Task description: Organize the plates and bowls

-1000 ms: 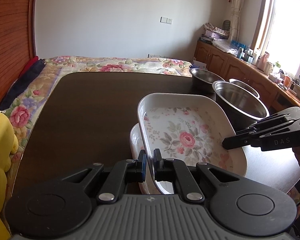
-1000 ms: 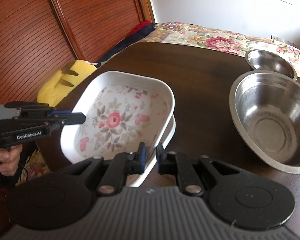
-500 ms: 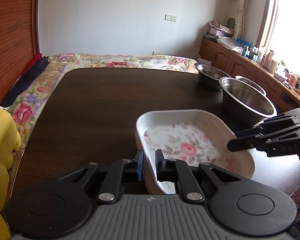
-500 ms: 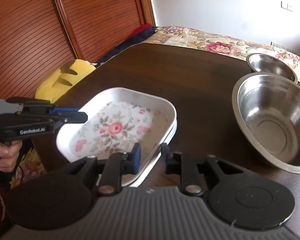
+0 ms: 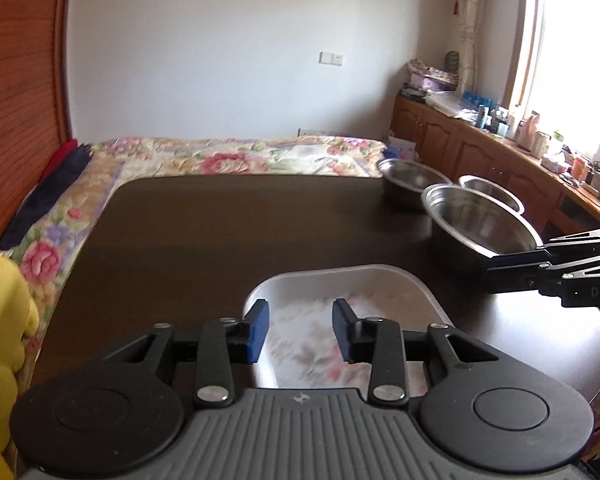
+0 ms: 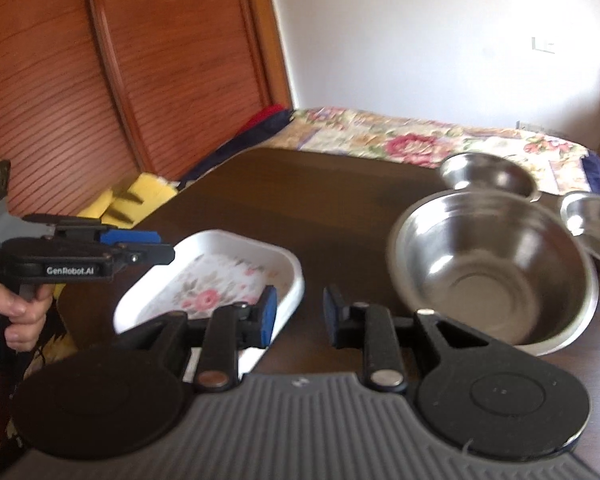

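As two handheld grippers hover over a dark wooden bench point(image 5: 204, 240), a white rectangular plate point(image 6: 236, 276) with a pink rose pattern lies flat near the bench's front edge. The left gripper point(image 5: 300, 330) has its blue-padded fingers spread wide, holding nothing, poised just above the plate's near end; in the right wrist view the same tool comes in from the left, gripped by a hand point(image 6: 14, 316). The right gripper point(image 6: 298, 314) is likewise spread wide and empty, its left finger in front of the plate's right rim and its right finger over bare bench. Whether a second plate lies under the floral one cannot be told from these views. To the right of the plate stands a large steel bowl point(image 6: 496, 268), upright and empty, close beside it but apart. Behind it sit two smaller steel bowls, one far bowl point(image 6: 488, 176) toward the bench's back edge and one side bowl point(image 6: 594, 222) at the far right, both near the large one. Beyond the bench a bed with a floral quilt point(image 5: 236, 158) runs along the wall, and a yellow plush toy point(image 5: 0, 336) rests at the left.
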A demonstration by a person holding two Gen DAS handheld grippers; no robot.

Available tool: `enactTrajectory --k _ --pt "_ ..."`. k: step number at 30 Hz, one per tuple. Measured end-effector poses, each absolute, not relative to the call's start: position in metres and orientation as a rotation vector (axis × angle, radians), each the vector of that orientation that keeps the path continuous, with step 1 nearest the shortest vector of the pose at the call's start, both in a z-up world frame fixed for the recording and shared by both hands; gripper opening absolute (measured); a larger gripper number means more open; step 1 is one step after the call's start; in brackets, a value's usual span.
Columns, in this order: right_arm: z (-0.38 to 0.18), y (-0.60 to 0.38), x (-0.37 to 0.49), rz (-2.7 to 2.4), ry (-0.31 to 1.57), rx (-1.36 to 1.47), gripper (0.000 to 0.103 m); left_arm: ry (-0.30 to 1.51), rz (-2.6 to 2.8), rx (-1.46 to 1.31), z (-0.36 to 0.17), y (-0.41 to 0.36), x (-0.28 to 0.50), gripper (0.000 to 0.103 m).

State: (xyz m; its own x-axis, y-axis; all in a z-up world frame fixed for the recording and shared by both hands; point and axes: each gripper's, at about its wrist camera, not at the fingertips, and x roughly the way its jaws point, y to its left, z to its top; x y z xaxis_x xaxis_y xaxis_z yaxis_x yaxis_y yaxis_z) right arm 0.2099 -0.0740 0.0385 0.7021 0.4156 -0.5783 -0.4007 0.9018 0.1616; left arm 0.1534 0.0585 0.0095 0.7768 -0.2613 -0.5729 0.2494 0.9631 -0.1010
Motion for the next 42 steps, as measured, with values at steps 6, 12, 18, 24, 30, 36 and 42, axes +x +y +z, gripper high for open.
enactTrajectory --k 6,12,18,24,30,36,42 --pt "0.043 -0.105 0.208 0.389 0.589 0.03 0.027 0.591 -0.33 -0.001 0.016 0.022 0.164 0.075" --pt "0.041 -0.137 0.208 0.328 0.534 0.039 0.029 0.569 -0.378 -0.007 0.019 -0.013 0.176 0.087" --pt "0.035 -0.167 0.21 0.271 0.478 0.06 0.044 0.546 -0.382 0.005 0.022 -0.044 0.189 0.095" --pt "0.028 -0.185 0.214 0.231 0.432 0.048 0.071 0.549 -0.373 -0.024 0.017 -0.065 0.203 0.099" --pt "0.017 -0.203 0.222 0.195 0.395 0.1 0.098 0.56 -0.359 -0.039 0.01 -0.083 0.216 0.103" --pt "0.006 -0.21 0.237 0.196 0.406 0.143 0.103 0.572 -0.366 -0.045 0.007 -0.092 0.226 0.103" --pt "-0.003 -0.209 0.245 0.206 0.439 0.154 0.103 0.595 -0.367 -0.032 0.003 -0.1 0.234 0.096"
